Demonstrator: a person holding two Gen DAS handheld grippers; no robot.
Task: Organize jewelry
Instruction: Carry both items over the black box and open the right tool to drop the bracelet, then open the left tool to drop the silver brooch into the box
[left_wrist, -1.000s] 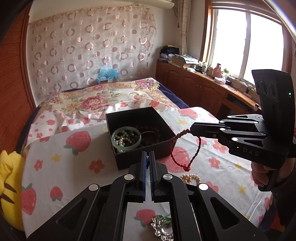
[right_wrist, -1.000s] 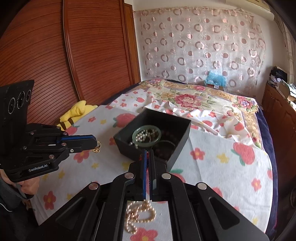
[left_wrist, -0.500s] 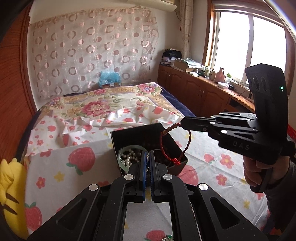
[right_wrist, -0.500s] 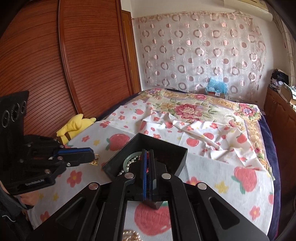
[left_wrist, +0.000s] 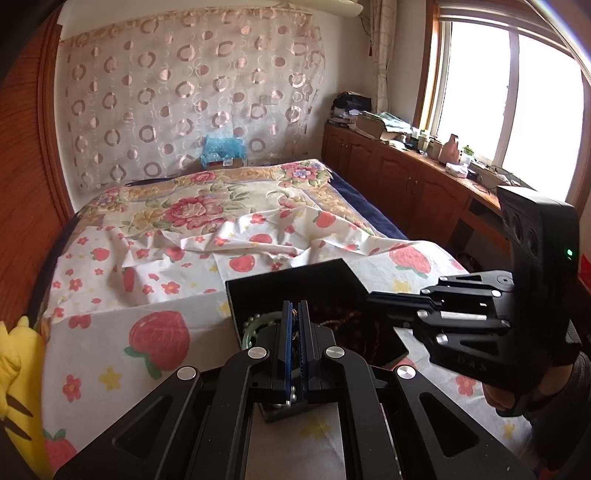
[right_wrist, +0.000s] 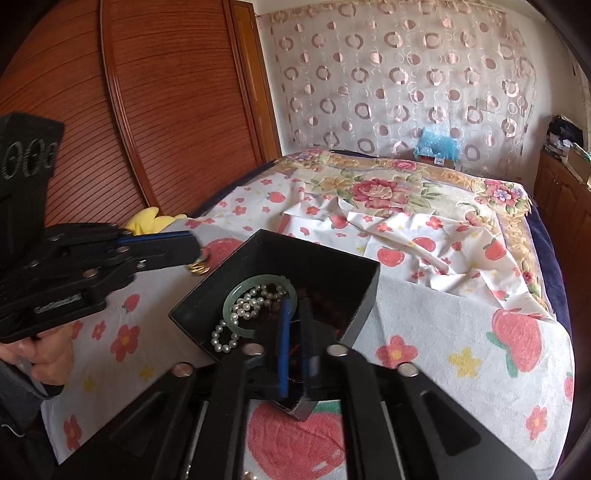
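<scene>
Right wrist view: right gripper (right_wrist: 293, 332) slightly parted over square black box (right_wrist: 325, 258) holding jade bangle (right_wrist: 236, 295), pearls (right_wrist: 236, 317).

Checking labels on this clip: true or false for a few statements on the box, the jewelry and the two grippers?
1. The green bangle lies inside the black box. True.
2. The pearl strand hangs from the right gripper. False: it lies in the box, partly inside the bangle.
3. The left gripper holds a small gold piece. True.
4. The box has its lid on. False: it is open, with the right gripper over it.
</scene>
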